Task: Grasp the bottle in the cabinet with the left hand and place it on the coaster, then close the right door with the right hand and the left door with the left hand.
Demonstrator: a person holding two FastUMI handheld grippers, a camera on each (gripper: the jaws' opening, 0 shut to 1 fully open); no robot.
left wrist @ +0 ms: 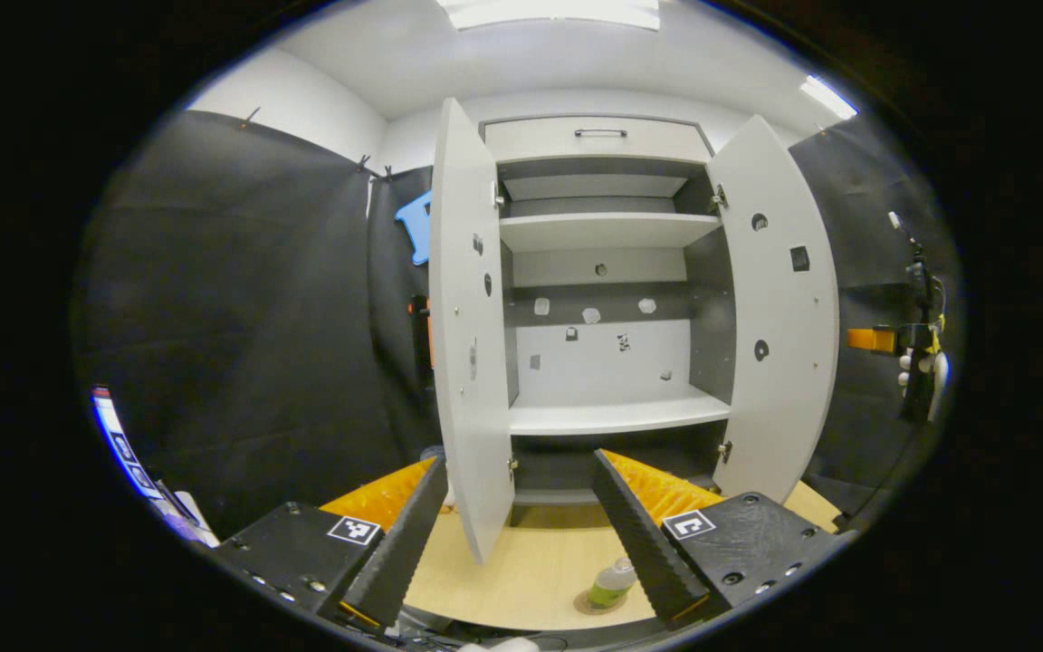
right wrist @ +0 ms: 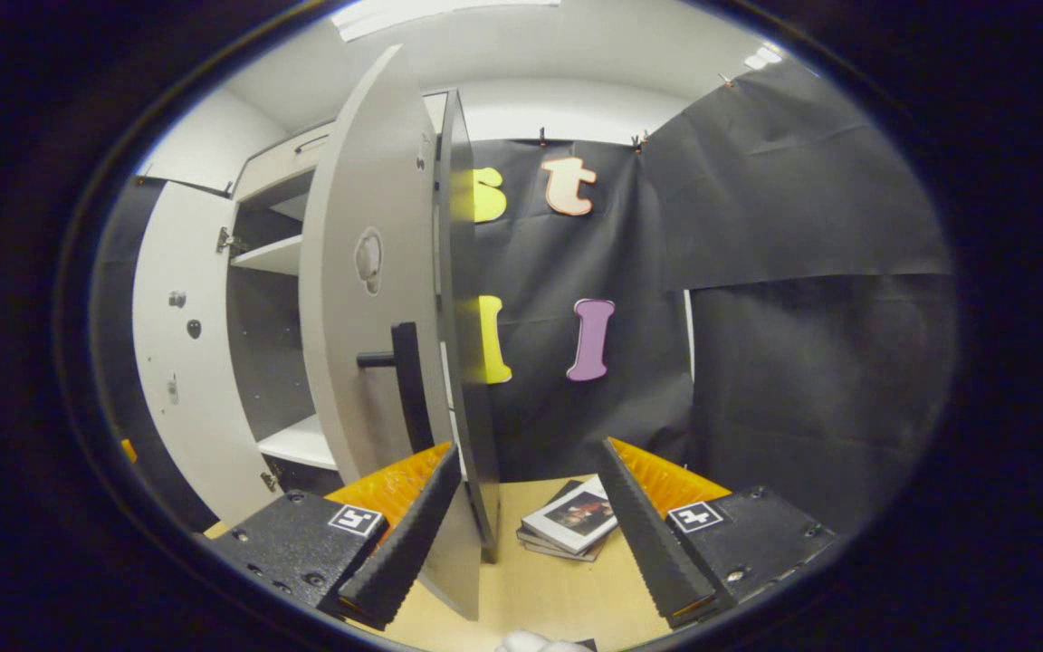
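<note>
we judge the bottle (left wrist: 613, 582) to be done with: in the left gripper view it sits on the coaster (left wrist: 596, 603), low on the table (left wrist: 521, 570) in front of the cabinet (left wrist: 607, 308), just beside our left gripper's (left wrist: 521, 530) right finger. what remains is the doors.

the right door (right wrist: 368, 299) is a tall, stiff, pale panel, likely light to swing on its hinges and smooth enough that a pad pressed flat could slip. it stands wide open. in the right gripper view we see its outer face with a dark bar handle (right wrist: 404, 371) about halfway up, and its free edge runs down between the fingers of our right gripper (right wrist: 521, 534). we would take it by the handle or push on the face near the free edge, far from the hinges, where little force is needed. a slow push seems wise, since a light door can bounce off the frame.

the left door (left wrist: 467, 326) is the same sort of panel, also open, seen nearly edge-on in the left gripper view with its lower corner between our left fingers.

the bottle looks small, clear, with a green label, upright or slightly tilted; we cannot tell which through the lens.

both grippers are spread wide and grip nothing. a few books (right wrist: 571, 521) lie on the table beyond the right gripper, clear of the door's swing as far as we can judge.
</note>
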